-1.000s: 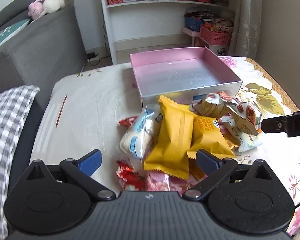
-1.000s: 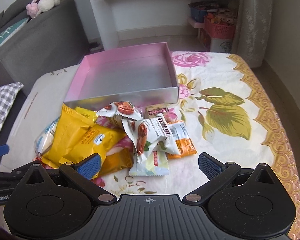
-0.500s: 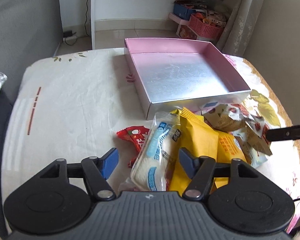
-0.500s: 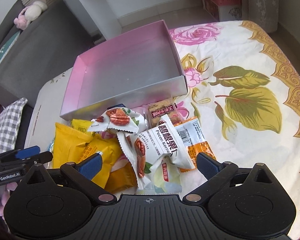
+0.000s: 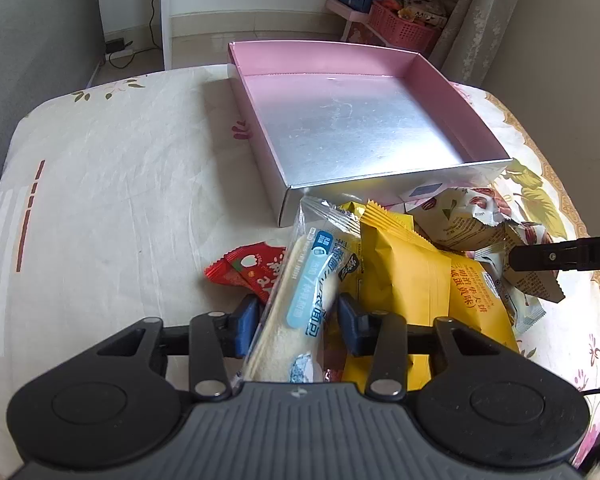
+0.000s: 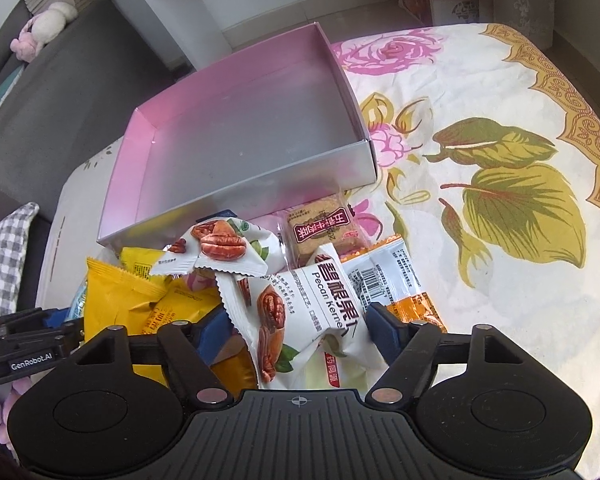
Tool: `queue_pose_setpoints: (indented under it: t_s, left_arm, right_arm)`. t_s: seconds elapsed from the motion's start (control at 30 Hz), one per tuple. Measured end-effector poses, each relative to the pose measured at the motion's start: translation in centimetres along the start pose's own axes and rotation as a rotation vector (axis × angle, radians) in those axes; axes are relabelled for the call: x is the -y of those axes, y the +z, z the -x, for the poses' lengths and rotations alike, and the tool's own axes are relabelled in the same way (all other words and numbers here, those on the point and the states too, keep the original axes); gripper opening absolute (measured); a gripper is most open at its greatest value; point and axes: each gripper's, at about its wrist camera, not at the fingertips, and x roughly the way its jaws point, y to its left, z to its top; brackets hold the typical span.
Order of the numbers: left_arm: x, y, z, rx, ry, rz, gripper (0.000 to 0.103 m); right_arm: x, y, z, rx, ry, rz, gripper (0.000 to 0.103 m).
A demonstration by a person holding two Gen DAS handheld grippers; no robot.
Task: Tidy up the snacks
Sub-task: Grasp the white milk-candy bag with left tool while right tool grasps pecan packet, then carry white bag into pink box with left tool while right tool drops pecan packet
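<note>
Between the left gripper [image 5: 298, 322] fingers sits a clear-wrapped bread packet [image 5: 300, 304], lying lengthwise along the gripper's line. Jaws have just been closing; both blue pads look pressed on the wrapper sides, so it reads as gripped. Just right of that gripper: yellow packets [image 5: 404, 280]. Just left and ahead: a small red packet [image 5: 252, 270]. Further ahead, well clear: the pink box [image 5: 384, 176], nothing in it.

Right gripper [image 6: 296, 328] has a white pecan packet [image 6: 300, 312] between its fingers, jaws also just been closing. The right pad touches the crumpled wrapper edge; the left pad is half hidden behind the serrated edge, so contact there can't be confirmed. I call it not yet clamped. Just ahead of it: a second pecan packet [image 6: 224, 246] and a brown biscuit pack [image 6: 324, 228]. Right of it: an orange-and-white packet [image 6: 396, 276]. All lie on the flowered table [image 6: 500, 128].

Handling, my guess: everything here is light, film-wrapped, slippery. The bread is soft and squashes, so grip lightly across the middle. The pecan packet is puffy with loose contents, so pinch the body rather than the thin sealed end, or it may slide out. Neighbouring packets overlap and may drag along on lifting.
</note>
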Motion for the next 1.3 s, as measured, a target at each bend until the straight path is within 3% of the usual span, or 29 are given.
queue_pose_setpoints:
  t_s: [0.1, 0.33, 0.57, 0.87, 1.3]
  left_arm:
    - [-0.1, -0.1, 0.4, 0.01, 0.017, -0.005, 0.023]
    - [0.2, -0.1, 1.2, 0.033, 0.06, -0.015, 0.019]
    - [0.5, 0.2, 2.9, 0.087, 0.082, -0.013, 0.018]
    - [2.2, 2.0, 5.9, 0.239, 0.095, -0.022, 0.018]
    - [3.1, 5.2, 4.1, 0.376, 0.079, 0.02, 0.018]
  right_arm:
    - [-0.5, -0.1, 0.5, 0.018, -0.004, 0.024, 0.056]
    - [-1.2, -0.4, 1.1, 0.028, 0.003, 0.054, 0.047]
    - [-1.2, -0.2, 2.6, 0.065, 0.026, 0.033, 0.047]
    - [-1.0, 1.8, 5.7, 0.163, 0.095, -0.043, 0.047]
    - [-0.7, 6.0, 4.6, 0.305, 0.222, -0.206, 0.047]
